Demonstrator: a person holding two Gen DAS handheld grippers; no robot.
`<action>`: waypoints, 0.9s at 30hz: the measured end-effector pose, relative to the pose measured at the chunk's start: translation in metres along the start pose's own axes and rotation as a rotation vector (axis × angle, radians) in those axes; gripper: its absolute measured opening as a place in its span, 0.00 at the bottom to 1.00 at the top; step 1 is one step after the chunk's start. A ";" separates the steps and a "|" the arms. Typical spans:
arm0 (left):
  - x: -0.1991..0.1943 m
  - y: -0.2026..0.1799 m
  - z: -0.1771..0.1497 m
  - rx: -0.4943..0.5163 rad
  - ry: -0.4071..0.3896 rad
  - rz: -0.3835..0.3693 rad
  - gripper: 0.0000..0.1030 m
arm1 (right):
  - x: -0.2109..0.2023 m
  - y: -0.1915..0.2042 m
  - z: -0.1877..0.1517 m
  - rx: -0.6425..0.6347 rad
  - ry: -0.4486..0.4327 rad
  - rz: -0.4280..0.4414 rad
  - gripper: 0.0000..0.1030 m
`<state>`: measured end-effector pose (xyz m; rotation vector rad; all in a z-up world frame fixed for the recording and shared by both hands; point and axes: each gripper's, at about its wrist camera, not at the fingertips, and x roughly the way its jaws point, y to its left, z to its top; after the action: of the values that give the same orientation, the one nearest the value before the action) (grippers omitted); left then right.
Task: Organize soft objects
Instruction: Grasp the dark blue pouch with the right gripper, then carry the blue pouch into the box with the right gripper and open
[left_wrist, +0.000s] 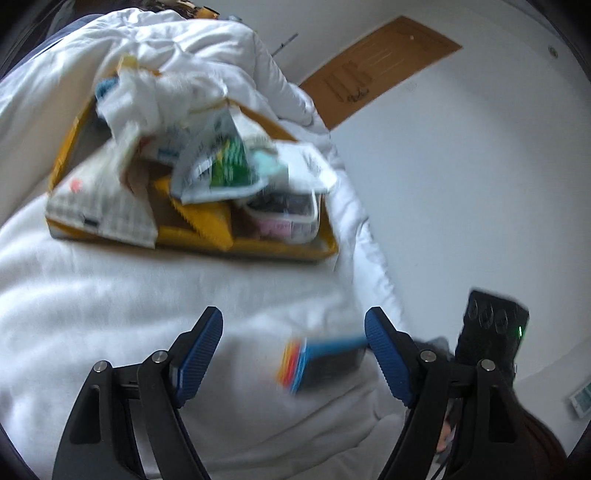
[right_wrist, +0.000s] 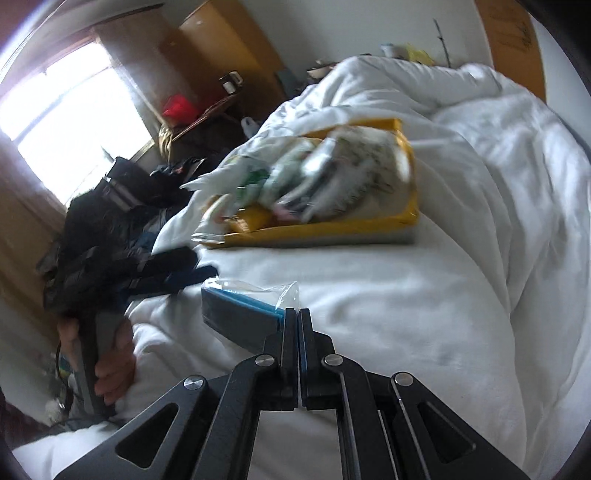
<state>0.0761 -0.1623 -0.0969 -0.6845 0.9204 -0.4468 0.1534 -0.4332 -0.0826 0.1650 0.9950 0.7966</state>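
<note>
Sponges (right_wrist: 236, 314) in a clear wrapper hang from the clenched right gripper (right_wrist: 298, 314), which pinches only the film, near the yellow tray (right_wrist: 332, 230). Light, soft and slippery-wrapped, they would sit safer gripped across the body; the left gripper (left_wrist: 293, 328) gapes empty nearby.

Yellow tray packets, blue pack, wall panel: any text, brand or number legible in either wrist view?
None legible.
Packets in the yellow tray: print visible, motion-blurred, unreadable.
Green-and-white packet: blurred.
Blue pack in clear wrap: no text visible.
Wall panel: too small.
Door markings: unreadable.
</note>
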 end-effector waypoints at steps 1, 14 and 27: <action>0.003 -0.002 -0.003 0.013 0.013 0.005 0.76 | 0.000 -0.006 -0.001 0.017 -0.002 0.007 0.01; 0.022 -0.017 -0.020 0.075 0.037 -0.013 0.31 | 0.013 -0.017 0.008 0.035 -0.020 -0.011 0.01; -0.026 -0.035 0.083 0.047 -0.177 0.023 0.30 | 0.013 0.032 0.122 -0.039 -0.191 -0.115 0.01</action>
<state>0.1295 -0.1423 -0.0221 -0.6594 0.7473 -0.3800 0.2385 -0.3744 -0.0086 0.1460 0.8006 0.6808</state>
